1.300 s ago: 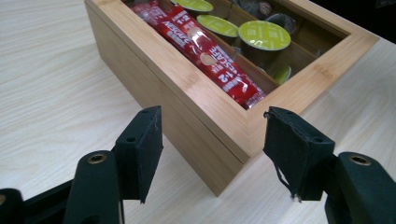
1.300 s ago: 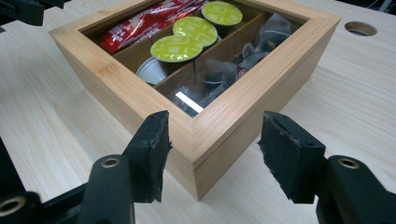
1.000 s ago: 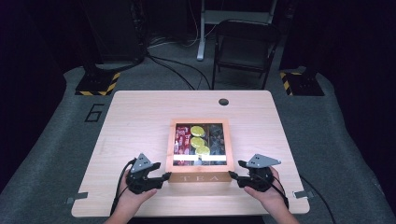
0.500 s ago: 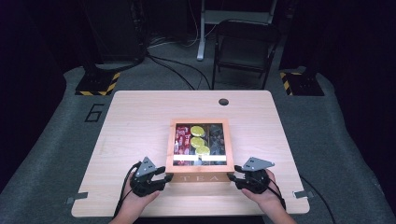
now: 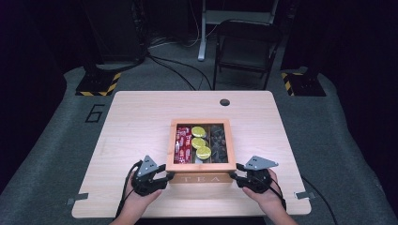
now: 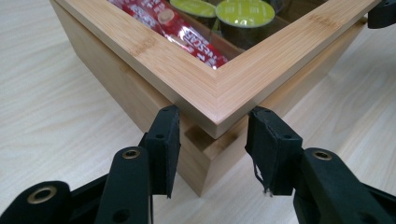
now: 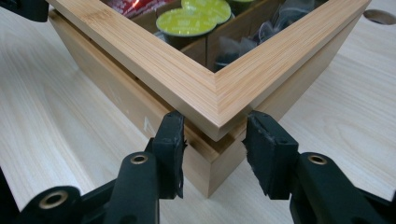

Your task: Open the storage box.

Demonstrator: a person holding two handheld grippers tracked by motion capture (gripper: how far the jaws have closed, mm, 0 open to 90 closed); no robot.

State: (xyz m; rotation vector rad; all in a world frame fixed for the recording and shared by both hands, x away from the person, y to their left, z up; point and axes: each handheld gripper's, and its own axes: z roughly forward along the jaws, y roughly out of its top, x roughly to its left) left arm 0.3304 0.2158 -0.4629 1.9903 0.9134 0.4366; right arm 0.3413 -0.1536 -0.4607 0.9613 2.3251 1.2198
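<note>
Two black tools, left tool (image 5: 165, 176) and right tool (image 5: 238, 178), stood spread apart at the near corners of the glass-lidded bamboo tea box (image 5: 201, 174), low in the frame's centre on the pale wooden counter (image 5: 136, 117); neither had closed on it, so gripping and handling likely remained

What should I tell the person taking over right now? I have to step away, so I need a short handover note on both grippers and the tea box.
Left gripper: open, jaws straddling the near left corner of the tea box, just under the lid's overhang; no grip yet.
Right gripper: open, placed the same way at the near right corner.
Box: near the table's front edge, windowed lid down; red sachets, green-topped pods and dark packets inside.
Done: both grippers lined up at the corners.
Left: probably lifting the lid, or closing on the corners to move the box.
</note>
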